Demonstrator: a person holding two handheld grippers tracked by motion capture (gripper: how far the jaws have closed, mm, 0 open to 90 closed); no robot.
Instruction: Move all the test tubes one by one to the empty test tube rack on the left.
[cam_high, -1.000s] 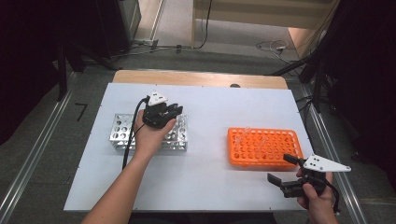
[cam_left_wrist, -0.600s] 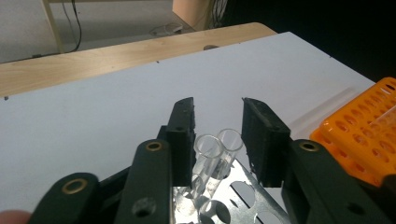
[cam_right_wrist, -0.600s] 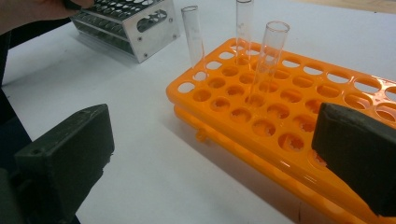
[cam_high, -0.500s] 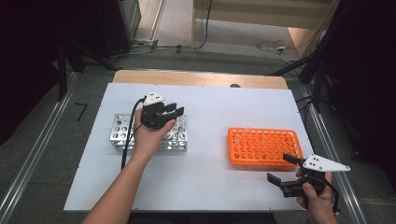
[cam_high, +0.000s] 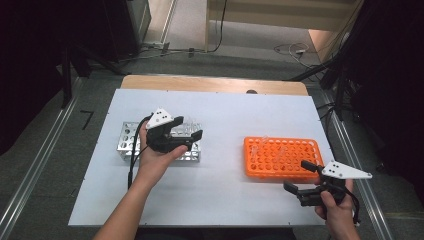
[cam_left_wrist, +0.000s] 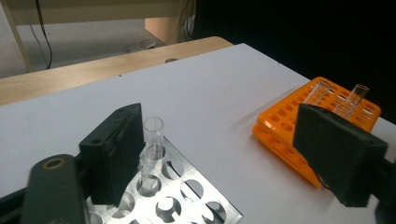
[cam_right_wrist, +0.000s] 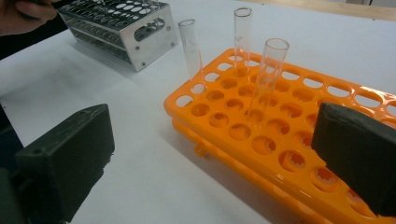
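White tabletop (cam_high: 220, 195) carries everything, with a wooden edge at its far side and dark floor around it. At the left, the left gripper (cam_high: 187, 137) hovers over the metal rack (cam_high: 128, 145); its jaws have just been opening and now stand spread, with nothing pinched. In the left gripper view a clear tube (cam_left_wrist: 152, 149) stands upright in a rack hole just beside the left jaw, free of both pads. To the right of that gripper, well apart, sits the orange rack (cam_high: 280, 157), with three clear tubes (cam_right_wrist: 268, 77) upright in it. Just in front of this rack, the right gripper (cam_high: 300, 177) rests low near the table, its jaws spread wide and empty.
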